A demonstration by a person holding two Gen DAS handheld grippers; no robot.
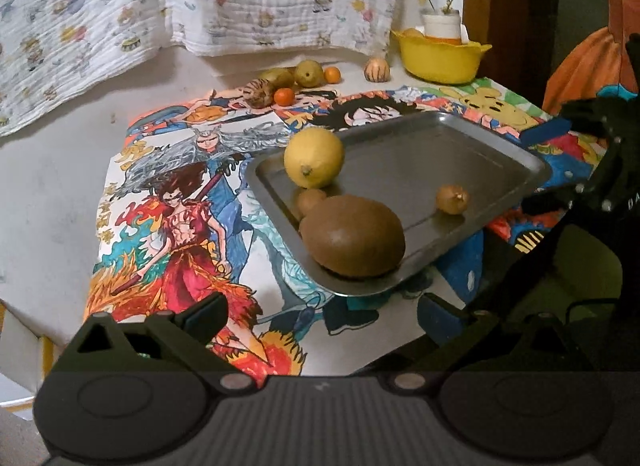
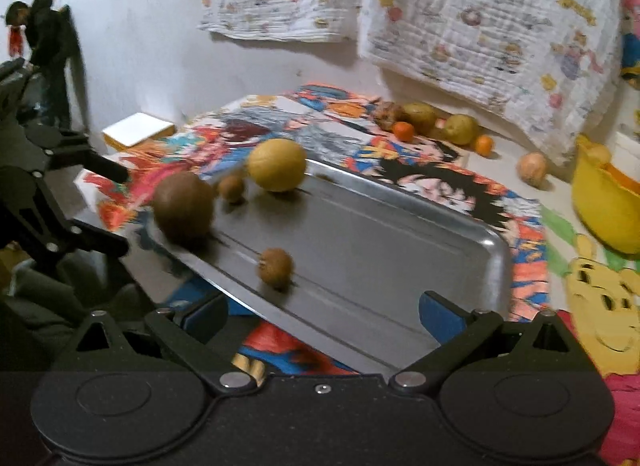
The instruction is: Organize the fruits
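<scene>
A shallow, rectangular grey metal tray (image 1: 460, 153) lies on the counter (image 1: 48, 193) over a brightly coloured cartoon-print cloth (image 1: 176, 225), and it seems to be the collecting place: four fruits are already on it. A round yellow lemon (image 1: 314, 157) sits by the tray's far rim, a large brown oval kiwi (image 1: 354, 242) fills one corner, a small brown round fruit (image 1: 312, 201) rests between the two, and another small brown fruit (image 1: 452, 198) lies apart from them on the open floor of the tray.

Several fruits are not yet gathered — two small orange tangerines (image 1: 285, 97), greenish-yellow pears (image 1: 309, 73) and a ribbed pale fruit (image 1: 377, 69) are lined up near the wall, beside a yellow plastic bowl (image 1: 440, 57).

The left gripper (image 1: 324, 316) stands wide and empty, its fingers either side of the tray corner with the kiwi just beyond them. The right gripper (image 2: 324, 312) is spread as wide as it goes, also holding nothing; the tray's near edge lies between its blue-padded fingers (image 2: 438, 312) and the lone small fruit is just ahead. Judging by this, the next pick lies well beyond both, at the wall.
</scene>
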